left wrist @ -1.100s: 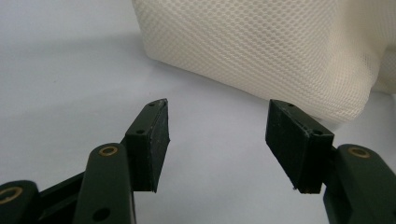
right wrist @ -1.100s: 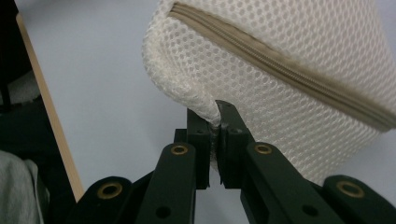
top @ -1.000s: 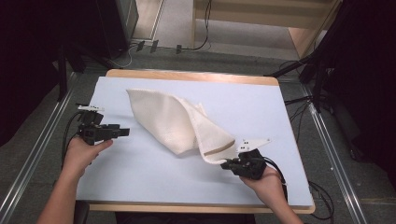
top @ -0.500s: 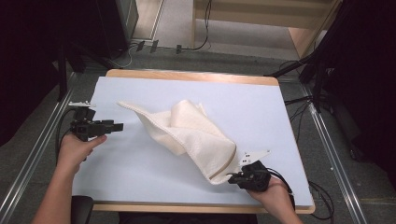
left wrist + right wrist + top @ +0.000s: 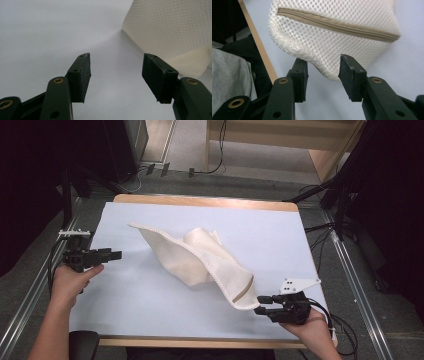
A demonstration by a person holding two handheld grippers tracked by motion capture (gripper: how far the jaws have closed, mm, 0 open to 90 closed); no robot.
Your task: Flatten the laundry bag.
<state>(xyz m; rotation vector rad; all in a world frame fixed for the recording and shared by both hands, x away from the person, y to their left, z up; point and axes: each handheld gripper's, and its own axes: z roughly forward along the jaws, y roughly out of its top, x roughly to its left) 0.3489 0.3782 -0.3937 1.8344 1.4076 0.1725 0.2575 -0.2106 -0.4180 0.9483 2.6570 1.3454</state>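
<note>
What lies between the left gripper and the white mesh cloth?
Only bare pale blue table cover separates the left gripper from the mesh cloth, as the high view shows.

No text, label, brand, number or sign can be read in any of the views.
</note>
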